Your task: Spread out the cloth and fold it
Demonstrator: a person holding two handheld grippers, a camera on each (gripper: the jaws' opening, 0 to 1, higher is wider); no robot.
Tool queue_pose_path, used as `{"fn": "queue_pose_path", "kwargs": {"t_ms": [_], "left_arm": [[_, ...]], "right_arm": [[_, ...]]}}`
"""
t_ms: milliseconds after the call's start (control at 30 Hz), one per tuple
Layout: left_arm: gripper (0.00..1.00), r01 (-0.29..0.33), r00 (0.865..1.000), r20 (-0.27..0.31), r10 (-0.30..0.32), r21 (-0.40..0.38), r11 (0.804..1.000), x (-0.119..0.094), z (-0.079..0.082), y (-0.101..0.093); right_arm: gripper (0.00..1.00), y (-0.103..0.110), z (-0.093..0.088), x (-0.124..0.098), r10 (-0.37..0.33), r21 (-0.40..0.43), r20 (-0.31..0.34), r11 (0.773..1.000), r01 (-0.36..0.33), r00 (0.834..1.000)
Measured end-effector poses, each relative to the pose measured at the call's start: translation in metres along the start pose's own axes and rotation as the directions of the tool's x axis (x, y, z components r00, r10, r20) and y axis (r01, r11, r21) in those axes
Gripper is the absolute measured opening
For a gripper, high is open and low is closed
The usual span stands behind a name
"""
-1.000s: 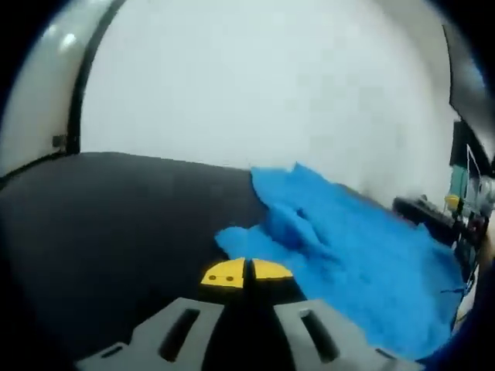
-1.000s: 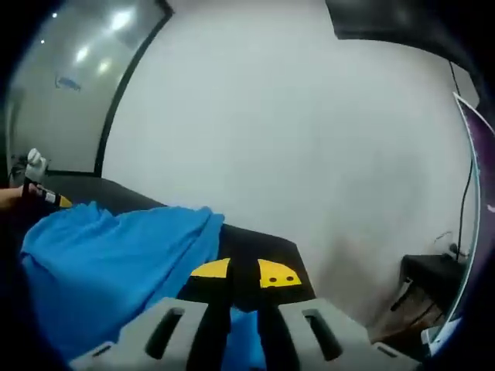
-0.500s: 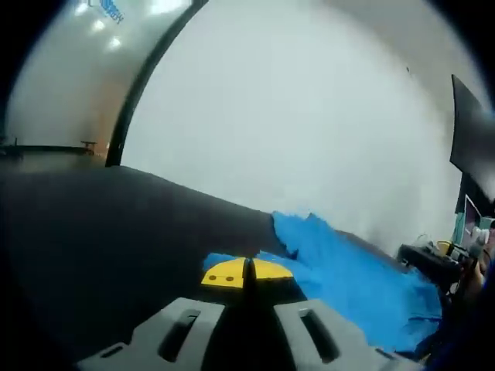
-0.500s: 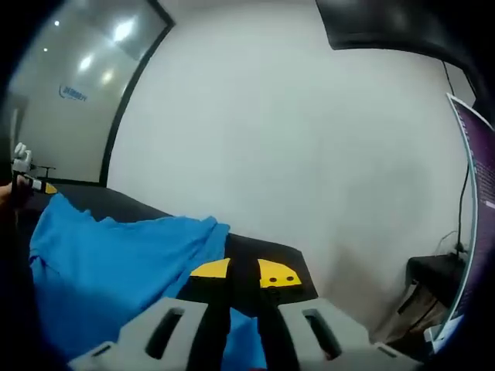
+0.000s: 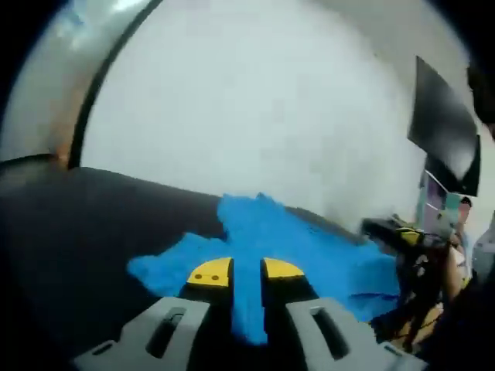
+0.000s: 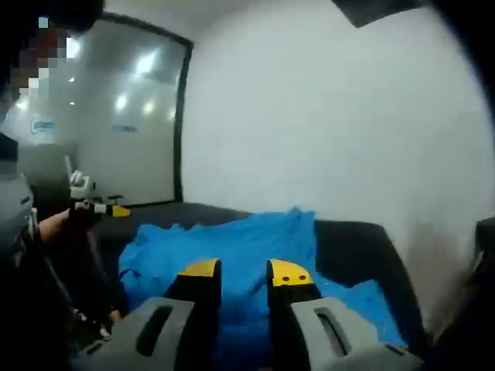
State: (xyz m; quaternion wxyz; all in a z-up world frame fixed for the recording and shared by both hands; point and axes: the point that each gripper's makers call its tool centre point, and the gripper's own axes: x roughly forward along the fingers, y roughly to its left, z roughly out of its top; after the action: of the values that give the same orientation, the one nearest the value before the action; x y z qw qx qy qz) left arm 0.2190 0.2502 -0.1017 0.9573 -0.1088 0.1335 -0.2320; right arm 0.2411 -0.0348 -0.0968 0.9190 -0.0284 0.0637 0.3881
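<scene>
Left gripper [image 5: 247, 270] and right gripper [image 6: 245, 270], jaws parted over rumpled blue cloth [image 5: 286, 247] mid dark table [image 5: 69, 232], spreading step; next needs regripping edges to pull flat.

Blue cloth [image 5: 286, 243]: soft woven fabric, matt, creased and rumpled. Dark table [image 5: 85, 224]: matt, smooth, faint sheen. Left gripper [image 5: 247, 272] and right gripper [image 6: 245, 271]: grey moulded plastic, matt, with yellow smooth pads. White wall [image 6: 325, 116]: matt, plain. Glass panel [image 6: 131, 124]: glossy, reflecting lights.
</scene>
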Motion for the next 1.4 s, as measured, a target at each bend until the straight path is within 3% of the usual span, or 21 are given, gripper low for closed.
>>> {"fn": "queue_pose_path", "kwargs": {"t_ms": [67, 133, 200, 300, 333, 433, 500, 533, 567, 633, 700, 833, 967, 1133, 1300, 1333, 1367, 1400], "left_arm": [[0.25, 0.097, 0.991, -0.092, -0.093, 0.032, 0.995, 0.013, -0.034, -0.044], [0.29, 0.117, 0.983, -0.151, -0.104, 0.082, 0.99, 0.022, -0.062, -0.068], [0.33, 0.082, 0.986, -0.161, -0.051, 0.19, 0.978, 0.03, -0.081, -0.069], [0.28, 0.017, 0.983, -0.181, 0.019, 0.196, 0.98, 0.038, -0.099, -0.055], [0.25, 0.017, 0.991, -0.131, 0.014, 0.23, 0.973, 0.039, -0.092, -0.054], [0.11, 0.03, 0.983, -0.181, 0.019, 0.263, 0.964, 0.032, -0.091, -0.053], [0.08, 0.054, 0.975, -0.221, 0.005, 0.261, 0.964, 0.025, -0.082, -0.052], [0.08, 0.057, 0.976, -0.216, -0.003, 0.244, 0.968, 0.022, -0.073, -0.051], [0.07, 0.055, 0.977, -0.214, -0.006, 0.226, 0.973, 0.018, -0.065, -0.052], [0.06, 0.056, 0.979, -0.205, -0.013, 0.209, 0.976, 0.011, -0.052, -0.057], [0.06, 0.058, 0.981, -0.196, -0.013, 0.229, 0.972, 0.007, -0.045, -0.062], [0.06, 0.074, 0.976, -0.216, -0.023, 0.235, 0.969, 0.004, -0.055, -0.07], [0.05, 0.07, 0.973, -0.231, -0.008, 0.262, 0.962, -0.001, -0.06, -0.068], [0.04, 0.074, 0.97, -0.242, -0.013, 0.245, 0.967, -0.006, -0.063, -0.07], [0.05, 0.093, 0.937, -0.35, -0.004, 0.237, 0.967, 0.001, -0.105, -0.063], [0.06, 0.103, 0.935, -0.355, -0.008, 0.252, 0.962, 0.002, -0.109, -0.064], [0.06, 0.135, 0.944, -0.33, -0.028, 0.307, 0.942, 0.003, -0.106, -0.066], [0.07, 0.177, 0.945, -0.325, -0.045, 0.387, 0.905, 0.0, -0.099, -0.069]], "right_arm": [[0.21, 0.031, -0.021, 0.0, 0.062, -0.017, -0.062, 0.998, -0.063, 0.996], [0.21, 0.063, -0.038, 0.001, 0.118, 0.013, -0.093, 0.993, -0.118, 0.989], [0.21, 0.086, -0.06, 0.004, 0.153, -0.036, -0.155, 0.986, -0.16, 0.976], [0.19, 0.079, -0.087, 0.014, 0.032, -0.163, -0.218, 0.984, -0.068, 0.975], [0.19, 0.079, -0.077, 0.017, 0.024, -0.191, -0.128, 0.98, -0.049, 0.991], [0.11, 0.08, -0.079, 0.013, 0.046, -0.125, -0.19, 0.99, -0.071, 0.981], [0.0, 0.071, -0.073, 0.01, 0.049, -0.139, -0.204, 0.987, -0.079, 0.978], [0.0, 0.067, -0.068, 0.008, 0.052, -0.131, -0.209, 0.988, -0.081, 0.976], [0.0, 0.067, -0.057, 0.005, 0.074, -0.102, -0.188, 0.99, -0.094, 0.979], [0.0, 0.068, -0.02, -0.003, 0.114, -0.051, -0.065, 0.992, -0.118, 0.991], [0.0, 0.069, -0.007, -0.011, 0.134, -0.04, -0.04, 0.99, -0.136, 0.99], [0.0, 0.071, -0.018, -0.018, 0.147, -0.07, -0.077, 0.986, -0.152, 0.986], [0.0, 0.084, -0.035, -0.027, 0.209, -0.035, -0.094, 0.976, -0.213, 0.973], [0.0, 0.091, -0.04, -0.036, 0.256, 0.033, -0.073, 0.967, -0.254, 0.964], [0.0, 0.093, -0.074, -0.029, 0.254, 0.015, -0.173, 0.967, -0.256, 0.952], [0.01, 0.091, -0.08, -0.028, 0.236, -0.034, -0.193, 0.968, -0.247, 0.952], [0.03, 0.086, -0.076, -0.028, 0.216, -0.142, -0.182, 0.96, -0.243, 0.959], [0.08, 0.08, -0.063, -0.03, 0.186, -0.208, -0.128, 0.955, -0.209, 0.974]]}}
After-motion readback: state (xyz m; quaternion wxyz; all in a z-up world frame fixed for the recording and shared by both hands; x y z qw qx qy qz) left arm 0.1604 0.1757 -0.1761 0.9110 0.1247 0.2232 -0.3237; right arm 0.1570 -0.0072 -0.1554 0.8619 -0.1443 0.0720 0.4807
